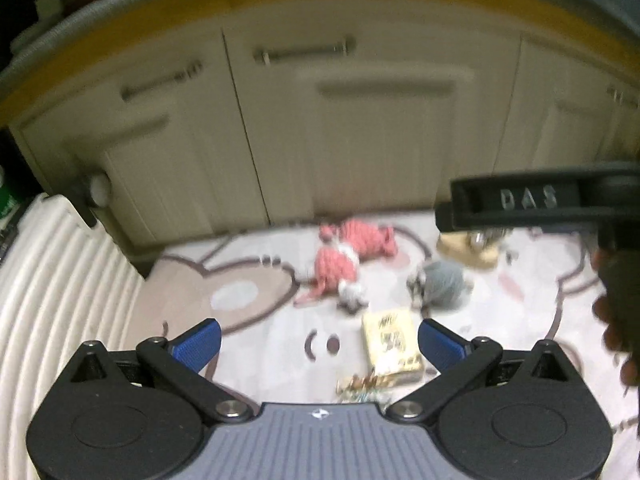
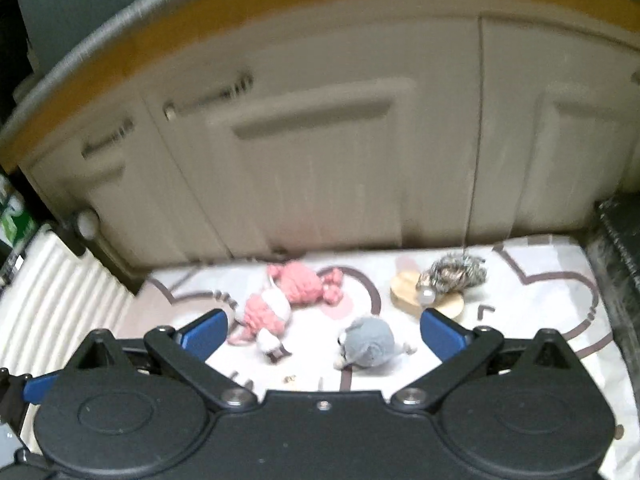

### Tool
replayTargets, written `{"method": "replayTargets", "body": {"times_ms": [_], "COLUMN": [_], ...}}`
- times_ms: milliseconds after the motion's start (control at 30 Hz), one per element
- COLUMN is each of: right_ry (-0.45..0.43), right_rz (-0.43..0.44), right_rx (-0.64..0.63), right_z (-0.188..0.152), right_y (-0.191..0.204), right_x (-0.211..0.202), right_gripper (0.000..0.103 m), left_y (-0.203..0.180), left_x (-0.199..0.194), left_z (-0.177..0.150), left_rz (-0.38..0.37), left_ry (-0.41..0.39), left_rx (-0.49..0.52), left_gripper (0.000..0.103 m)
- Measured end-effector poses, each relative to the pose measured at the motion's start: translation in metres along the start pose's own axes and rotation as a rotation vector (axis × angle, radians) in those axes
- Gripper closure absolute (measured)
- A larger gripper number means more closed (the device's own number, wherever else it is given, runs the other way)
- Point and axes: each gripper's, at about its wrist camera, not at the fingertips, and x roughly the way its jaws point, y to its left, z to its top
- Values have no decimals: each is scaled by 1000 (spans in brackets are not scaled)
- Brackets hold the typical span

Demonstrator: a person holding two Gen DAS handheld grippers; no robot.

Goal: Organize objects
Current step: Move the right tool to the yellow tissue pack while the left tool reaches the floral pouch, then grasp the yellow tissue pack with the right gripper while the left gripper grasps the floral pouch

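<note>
1. Both grippers are up off the mat with nothing in them. The left gripper (image 1: 319, 338) has its jaws spread wide apart, and so does the right gripper (image 2: 323, 327). Nothing's been picked yet, as far as I can tell.

2. The stuff to sort is scattered on the patterned mat (image 2: 532, 312) on the floor, in front of the cream cabinets (image 2: 320, 152). There's a pink knitted toy (image 2: 288, 296) in the middle, a grey plush (image 2: 370, 342) just to its right, and a fuzzy striped toy (image 2: 456, 274) sitting on a wooden piece (image 2: 404, 292) further back. The left view also shows a yellow packet (image 1: 390, 342) close to the left jaws.

3. Biggest risk, I'd say: both views are blurry, so things look to be moving fast. Dropping in at that speed could mean pinching the mat instead of a toy.

4. The pink toy is floppy with loose stringy bits. Grab one limb and it'll probably dangle, swing, or slip out.

5. The striped toy rests on the wood, so a sloppy close might catch both, or knock the wood sideways.

6. The right gripper's body (image 1: 520, 200) already shows in the left view, so the two could bump if both go for the middle pile.
</note>
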Motion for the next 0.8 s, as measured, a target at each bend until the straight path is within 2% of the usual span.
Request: {"method": "replayTargets", "body": {"times_ms": [100,233,300,400,567,700,800], "right_ry": [79,193,246,295,329,334,367], "right_rz": [8,38,70,101,74,48,53], "right_rx": [-5,8,35,61,51,79,39], "right_z": [-8,-17,-22,-30,-40,-48,-55], "right_y": [2,7,8,12,21,21,25], "right_x": [23,53,67,83,103,118,126], "right_gripper": [0,16,20,22,24,32,35], "left_y": [5,10,12,16,23,18,13], "left_x": [17,31,37,45,51,55,59], "left_z": [-10,-21,-28,-36,-39,-41,-44], "left_rz": [-15,-55,-88,-92,-117,-157,-177], "left_ry": [44,78,115,160,181,193,211], "left_rx": [-3,-2,11,26,-8,0,17], "left_gripper": [0,0,0,0,0,0,0]}}
